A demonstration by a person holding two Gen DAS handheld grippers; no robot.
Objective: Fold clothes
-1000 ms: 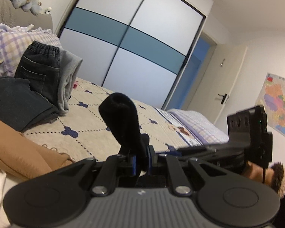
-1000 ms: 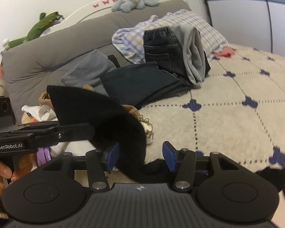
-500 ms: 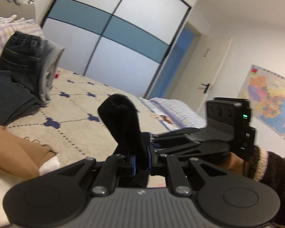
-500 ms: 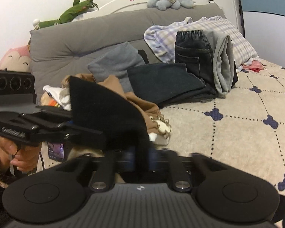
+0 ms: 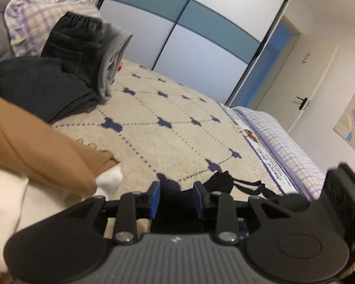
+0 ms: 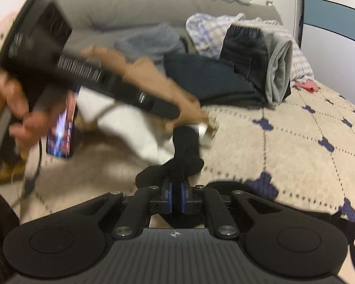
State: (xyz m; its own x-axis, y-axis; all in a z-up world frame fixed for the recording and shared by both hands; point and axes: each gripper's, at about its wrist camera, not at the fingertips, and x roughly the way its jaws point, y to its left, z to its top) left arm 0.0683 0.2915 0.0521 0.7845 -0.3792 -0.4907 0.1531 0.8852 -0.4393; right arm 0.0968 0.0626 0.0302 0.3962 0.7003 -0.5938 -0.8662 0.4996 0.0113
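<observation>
A small black garment (image 6: 185,146) is pinched between the pads of my right gripper (image 6: 176,189), which is shut on it just above the bedspread. Part of the cloth stands up in front of the fingers, and the rest hangs under them. My left gripper (image 5: 175,194) has its jaws opening; the blue pads (image 5: 155,197) stand apart. The black garment (image 5: 219,181) sits loosely between them without being pressed, and its thin straps trail onto the bed. In the right wrist view the left gripper (image 6: 153,105) is blurred and held by a hand (image 6: 19,108).
A pile of folded clothes, dark jeans (image 5: 75,49) and a grey piece (image 5: 111,64), stands at the bed's head. A brown garment (image 5: 35,146) and a white one (image 5: 2,196) lie close on the left. A lit phone (image 6: 61,127) rests on the bed. The patterned bedspread (image 5: 168,139) stretches ahead.
The right gripper's jaws closed on the black garment and sank toward the bed. The left gripper's jaws parted, and the cloth that stood up between them has dropped low.
</observation>
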